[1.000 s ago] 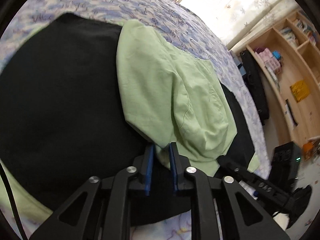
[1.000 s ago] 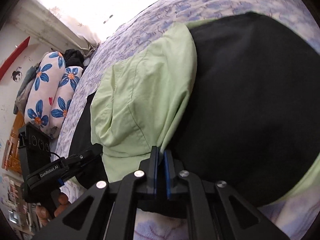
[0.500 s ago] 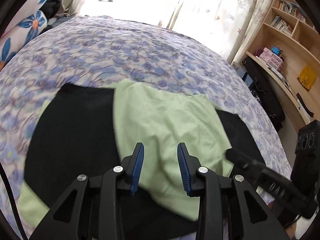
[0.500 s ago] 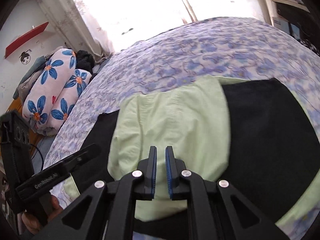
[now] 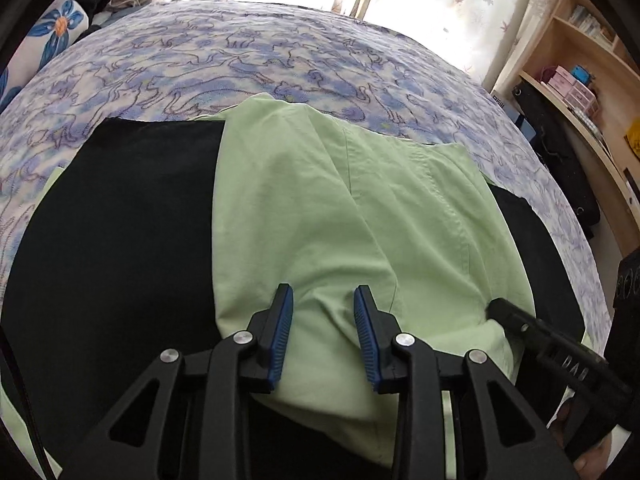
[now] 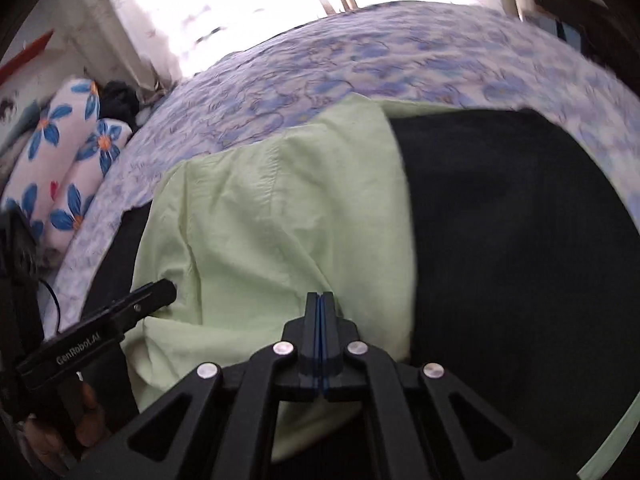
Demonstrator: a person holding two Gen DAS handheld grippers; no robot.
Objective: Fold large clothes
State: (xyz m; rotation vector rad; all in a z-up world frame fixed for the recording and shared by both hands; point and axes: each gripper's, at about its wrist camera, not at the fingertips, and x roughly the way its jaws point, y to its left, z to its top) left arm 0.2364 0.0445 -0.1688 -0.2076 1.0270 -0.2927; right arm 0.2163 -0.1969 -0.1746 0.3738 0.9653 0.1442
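- The bed, with its blue floral sheet, stretches far beyond both pairs of jaws.
- The black-and-green garment lies on it, straight ahead of the jaws: black panels either side, a light green flap folded over the middle.
- Wooden shelves stand well right of the left jaws, holding books and small pink boxes; only the left view shows them.
- Flowered pillows are piled far left of the right jaws, clearest in the right view.
- The left gripper hovers over the green flap, jaws spread, gripping nothing.
- The right gripper has its jaws pressed together, empty, over the flap's near edge.
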